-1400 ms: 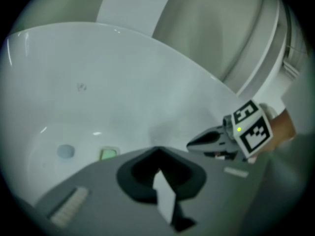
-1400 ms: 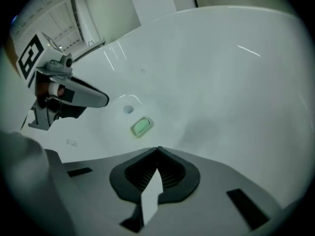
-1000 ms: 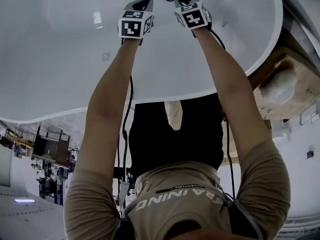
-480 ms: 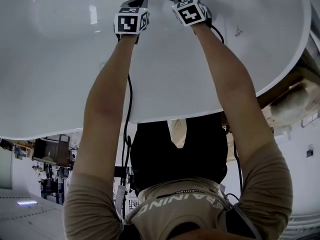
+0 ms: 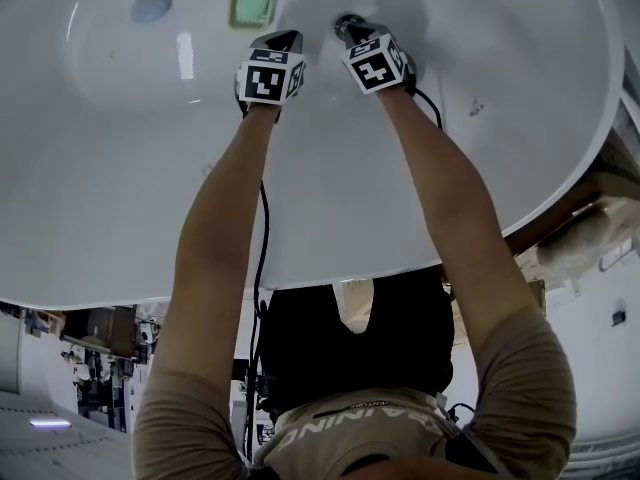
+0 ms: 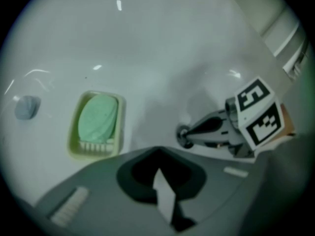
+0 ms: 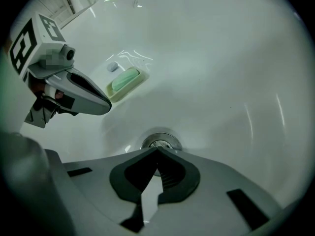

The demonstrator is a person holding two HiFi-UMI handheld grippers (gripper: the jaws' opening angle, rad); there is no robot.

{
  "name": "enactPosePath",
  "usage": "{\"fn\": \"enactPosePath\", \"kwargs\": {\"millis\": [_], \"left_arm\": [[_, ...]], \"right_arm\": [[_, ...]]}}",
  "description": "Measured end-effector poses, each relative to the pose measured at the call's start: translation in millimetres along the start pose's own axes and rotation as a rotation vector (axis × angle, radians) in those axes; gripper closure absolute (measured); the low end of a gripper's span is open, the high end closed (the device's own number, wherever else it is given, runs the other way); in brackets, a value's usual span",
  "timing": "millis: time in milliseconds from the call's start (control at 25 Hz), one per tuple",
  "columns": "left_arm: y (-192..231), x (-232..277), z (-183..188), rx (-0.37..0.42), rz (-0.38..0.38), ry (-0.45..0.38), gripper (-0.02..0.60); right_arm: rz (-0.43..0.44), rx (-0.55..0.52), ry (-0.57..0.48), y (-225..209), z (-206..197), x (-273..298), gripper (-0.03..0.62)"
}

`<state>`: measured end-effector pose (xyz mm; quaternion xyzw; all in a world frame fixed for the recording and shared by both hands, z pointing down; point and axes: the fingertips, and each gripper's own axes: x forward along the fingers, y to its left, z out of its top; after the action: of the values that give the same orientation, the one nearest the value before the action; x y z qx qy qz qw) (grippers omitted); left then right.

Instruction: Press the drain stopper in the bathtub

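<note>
The round chrome drain stopper (image 7: 160, 142) sits in the floor of the white bathtub (image 5: 480, 168). My right gripper (image 7: 157, 151) is shut, and its closed tip rests at the stopper's near rim. The head view shows that tip (image 5: 350, 30) against the stopper (image 5: 343, 20). In the left gripper view, the right gripper's tip touches the stopper (image 6: 183, 132). My left gripper (image 6: 157, 150) is shut with nothing in it, and it hovers over bare tub floor just left of the stopper. In the head view the left gripper (image 5: 285, 40) is beside the right one.
A pale green soap dish (image 6: 97, 122) holding a green bar of soap lies on the tub floor left of the drain, also seen as the soap dish (image 5: 253, 0). A small grey-blue round spot (image 5: 151, 7) lies further left. The tub rim (image 5: 560, 193) curves round at the right.
The right gripper's tip has come down to the drain stopper and stays there. The head view has shifted, so both grippers and the soap dish sit lower in the picture. The left gripper has kept its place.
</note>
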<state>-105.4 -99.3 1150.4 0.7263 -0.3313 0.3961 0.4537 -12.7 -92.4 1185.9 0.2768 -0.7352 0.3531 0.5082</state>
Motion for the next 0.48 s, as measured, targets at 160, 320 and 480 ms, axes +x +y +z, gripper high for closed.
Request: {"fn": "enactPosePath", "kwargs": {"millis": [160,320,480], "left_arm": [[-0.2,4.5,0.0,-0.012,-0.002,0.002,0.58],[1.5,8.2,1.9,-0.008,0.0,0.002,0.58],[1.4,10.1,1.6,0.003,0.003,0.01,0.58]], "right_arm": [[0.006,0.051,0.031,-2.4,-0.3,1.1,0.585],[-0.011,0.09,0.05,-4.7,3.1,2.0,0.585],[-0.05,0.082,0.086,-3.5,3.9,4.4,0.585]]}}
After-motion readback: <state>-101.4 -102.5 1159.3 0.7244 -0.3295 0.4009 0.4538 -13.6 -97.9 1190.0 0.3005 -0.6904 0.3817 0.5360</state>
